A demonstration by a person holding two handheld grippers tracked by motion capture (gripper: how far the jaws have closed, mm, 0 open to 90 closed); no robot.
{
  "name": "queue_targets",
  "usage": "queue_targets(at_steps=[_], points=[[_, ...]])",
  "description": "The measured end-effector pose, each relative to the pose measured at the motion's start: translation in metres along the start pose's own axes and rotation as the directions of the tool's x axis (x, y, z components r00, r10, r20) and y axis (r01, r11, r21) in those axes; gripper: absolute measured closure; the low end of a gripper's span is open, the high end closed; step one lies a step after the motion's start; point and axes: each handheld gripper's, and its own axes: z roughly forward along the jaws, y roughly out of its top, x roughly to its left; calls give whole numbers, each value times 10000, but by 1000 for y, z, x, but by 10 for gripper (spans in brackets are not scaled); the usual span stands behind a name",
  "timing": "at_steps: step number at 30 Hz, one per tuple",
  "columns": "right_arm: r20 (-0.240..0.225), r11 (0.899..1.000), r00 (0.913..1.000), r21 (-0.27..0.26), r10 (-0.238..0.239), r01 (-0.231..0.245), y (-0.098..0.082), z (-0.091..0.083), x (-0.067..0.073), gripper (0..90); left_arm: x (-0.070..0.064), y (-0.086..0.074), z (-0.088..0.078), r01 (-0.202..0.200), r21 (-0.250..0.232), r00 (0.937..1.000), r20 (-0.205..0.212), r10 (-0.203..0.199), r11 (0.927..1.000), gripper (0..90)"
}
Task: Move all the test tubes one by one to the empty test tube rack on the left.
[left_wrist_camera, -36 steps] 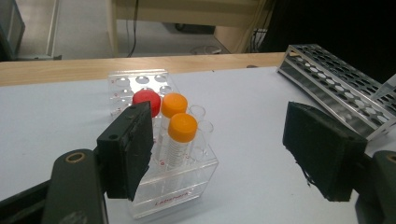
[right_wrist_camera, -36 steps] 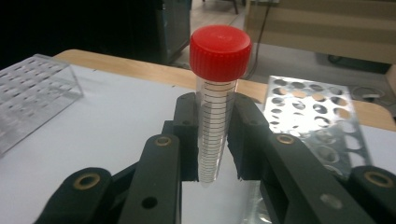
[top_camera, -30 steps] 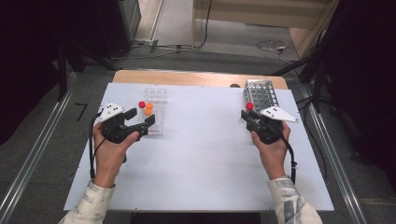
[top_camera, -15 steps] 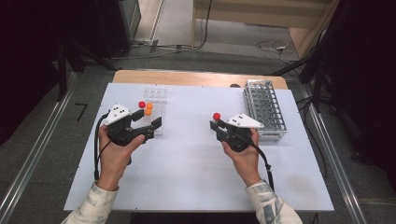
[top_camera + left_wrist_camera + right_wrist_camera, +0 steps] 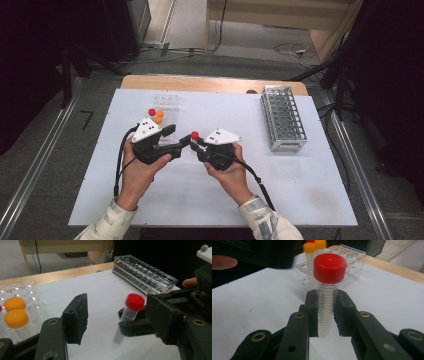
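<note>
Red-capped tube (image 5: 194, 136) pinched upright by right gripper (image 5: 199, 145) at mid-table, well left of metal rack (image 5: 283, 116), with left gripper (image 5: 176, 137) spread wide and nosing in on either side of it; likely a hand-over halfway done, grasp by left side and delivery still to come. Clear plastic rack (image 5: 166, 101), far left of metal rack, holding one red and two orange-capped tubes (image 5: 159, 114); metal rack apparently empty. From left gripper view: jaws apart, red-capped tube (image 5: 128, 315) between them, metal rack (image 5: 145, 272) beyond, two orange caps (image 5: 15, 311) at left. From right gripper view: jaws pressed on graduated tube body (image 5: 326, 300) below cap, clear plastic rack (image 5: 342, 257) behind.
</note>
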Motion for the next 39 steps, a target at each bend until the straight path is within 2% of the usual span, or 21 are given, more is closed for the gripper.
queue_targets(at_steps=[5, 10, 19, 21, 23, 26, 30, 33, 39], points=[[-300, 9998, 9994, 71, -163, 165, 4, 8, 13, 716, -2, -2, 2, -196, 116, 9998, 106, 195, 9997, 454], [-486, 9997, 9986, 66, -222, 226, 7, 13, 21, 716, 0, -4, 3, -362, 205, 9993, -46, 363, 9991, 546], [-426, 9998, 9989, 71, -198, 201, 8, 13, 18, 716, -1, -6, 4, -614, 352, 9981, -68, 617, 9975, 696], [-414, 9998, 9990, 74, -189, 192, 8, 13, 18, 712, -1, -6, 4, -699, 388, 9975, -114, 704, 9968, 703], [-457, 9999, 9989, 56, -88, 91, 8, 13, 18, 647, 0, -5, 3, -705, 410, 9972, -213, 714, 9967, 705], [-637, 9998, 9978, 112, 158, -151, 7, 12, 16, 447, 4, -4, -1, -548, 325, 9983, -198, 555, 9980, 706], [-400, 9992, 9984, -12, 390, -391, 3, 7, 9, 298, 8, 0, -8, -382, 210, 9990, -207, 386, 9991, 706], [-311, 9982, 9978, -118, 588, -592, -2, -1, -1, 257, 11, 3, -15, -280, 119, 9992, -271, 283, 9995, 706], [93, 9964, 9964, -59, 842, -841, -17, -15, -19, 247, 23, 8, -30, -25, -50, 9980, -628, 21, 10000, 706]])
